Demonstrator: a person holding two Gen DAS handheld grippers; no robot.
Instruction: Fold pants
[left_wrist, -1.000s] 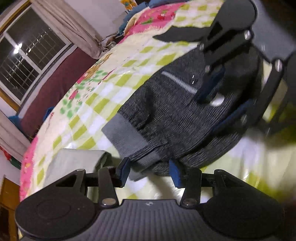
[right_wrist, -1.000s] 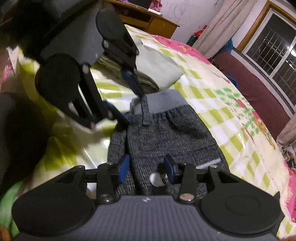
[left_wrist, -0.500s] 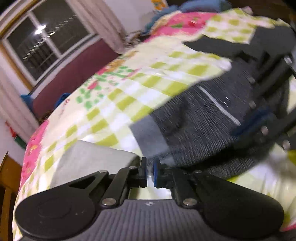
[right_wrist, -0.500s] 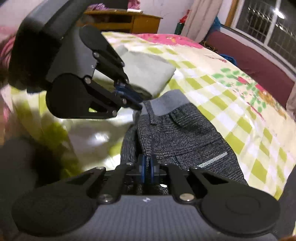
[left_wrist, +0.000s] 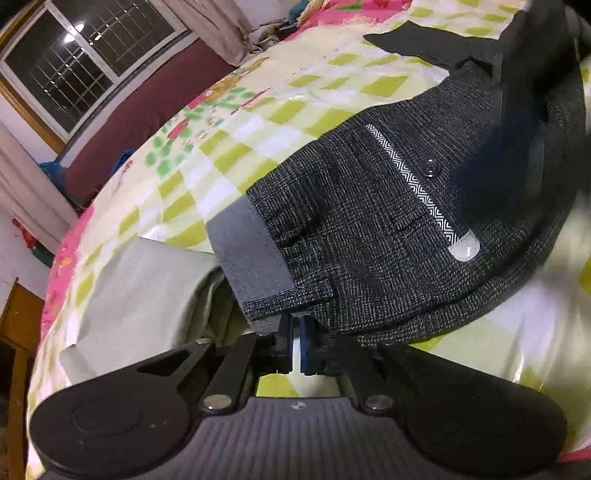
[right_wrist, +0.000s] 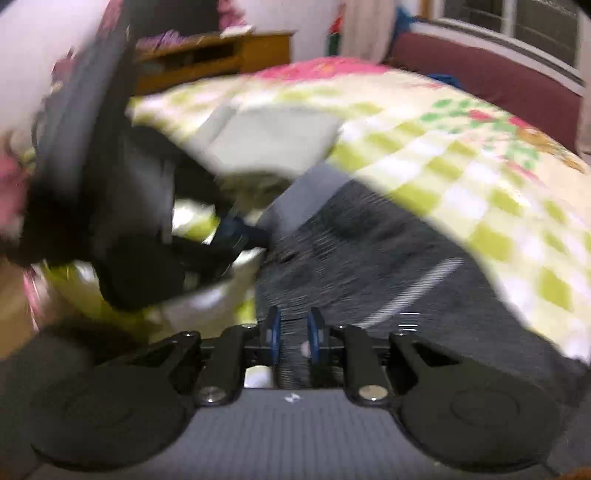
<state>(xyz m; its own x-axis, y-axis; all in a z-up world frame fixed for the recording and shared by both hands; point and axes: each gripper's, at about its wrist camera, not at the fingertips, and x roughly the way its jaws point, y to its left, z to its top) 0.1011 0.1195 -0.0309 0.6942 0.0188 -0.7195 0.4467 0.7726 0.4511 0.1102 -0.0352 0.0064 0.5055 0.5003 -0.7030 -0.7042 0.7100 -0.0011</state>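
Dark grey tweed pants (left_wrist: 369, 229) with a lighter grey waistband (left_wrist: 251, 251) lie folded on a checked bedspread (left_wrist: 258, 110). My left gripper (left_wrist: 295, 347) sits at the near waistband corner, its jaws almost together with a thin gap; no cloth shows between them. The right gripper appears as a dark blur (left_wrist: 517, 122) over the far end of the pants. In the blurred right wrist view, my right gripper (right_wrist: 293, 336) has its jaws slightly apart, with pants fabric (right_wrist: 369, 258) in the gap. The left gripper (right_wrist: 236, 229) shows at the waistband.
A folded pale grey-green garment (left_wrist: 147, 280) lies beside the waistband. A black garment (left_wrist: 424, 44) lies further back on the bed. A maroon sofa (left_wrist: 147, 110) and window stand beyond the bed, and a wooden cabinet (right_wrist: 221, 59) stands past its end.
Both grippers shut from wide open about a second ago. Since half a second ago the right jaws have parted a little and the right view is blurred by motion. The left view tilted slightly.
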